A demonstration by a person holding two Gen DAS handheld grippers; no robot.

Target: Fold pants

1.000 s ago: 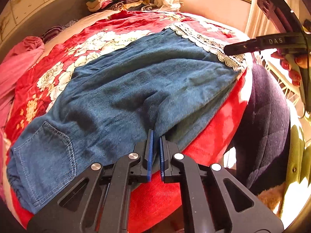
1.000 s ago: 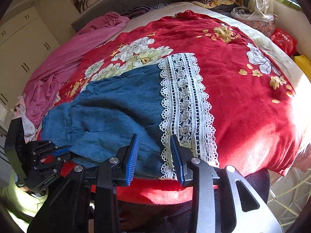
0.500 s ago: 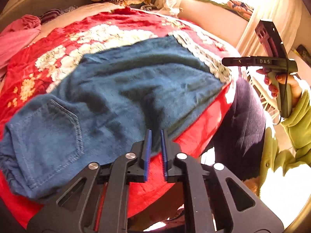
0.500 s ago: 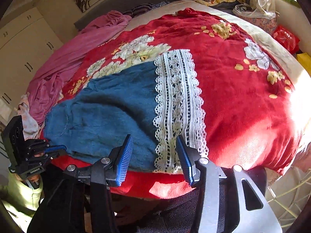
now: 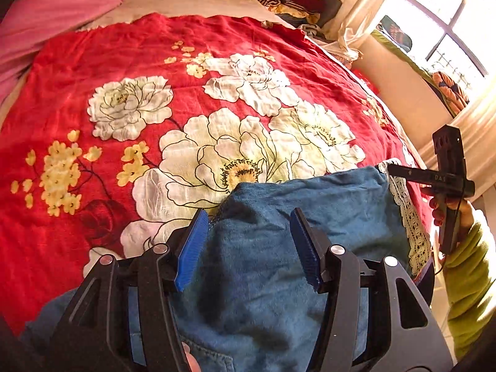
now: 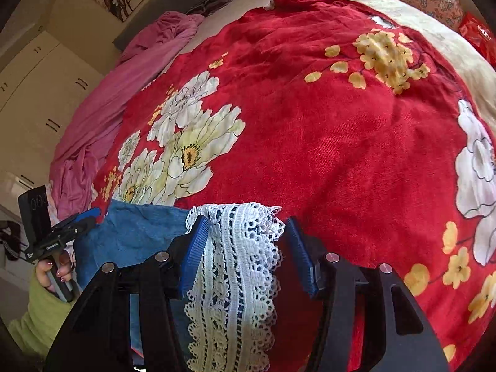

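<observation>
- Writing: "DAS" is showing in pale letters on the side of the right gripper (image 5: 431, 179) as seen in the left wrist view; small white lettering is sitting on the side of the left gripper (image 6: 73, 228) in the right wrist view, too small to read.
- Red packet (image 6: 479, 35) at the bed's far right edge is carrying white print, unreadable.
- Pants (image 5: 269, 263), blue denim with a fuzzy blue inside, are lying folded on the red floral blanket (image 5: 130, 62) at the near edge of the bed, toward its near right part in the left view.
- Left gripper (image 5: 248, 241) is hovering over the folded pants; jaws have just been opening and are standing apart, blue pads (image 5: 192, 248) not pressing the cloth, fuzzy fold lying between and below them.
- Right gripper (image 6: 245, 251) jaws have just been opening and are standing apart; the white lace trim (image 6: 235, 263) of the pants hem is lying between the pads (image 6: 193, 254), left pad just beside the lace edge, right pad apart from it; no squeeze on it is showing.
- Lace trim is running along the right end of the pants in the left view (image 5: 409, 217).
- Denim pocket (image 5: 214, 356) is showing at the bottom edge under the left gripper.
- Hand (image 6: 54, 274) in a green sleeve (image 6: 40, 316) is gripping the left gripper's handle.
- Pink sheet (image 6: 102, 99) is lying bunched along the bed's left edge.
</observation>
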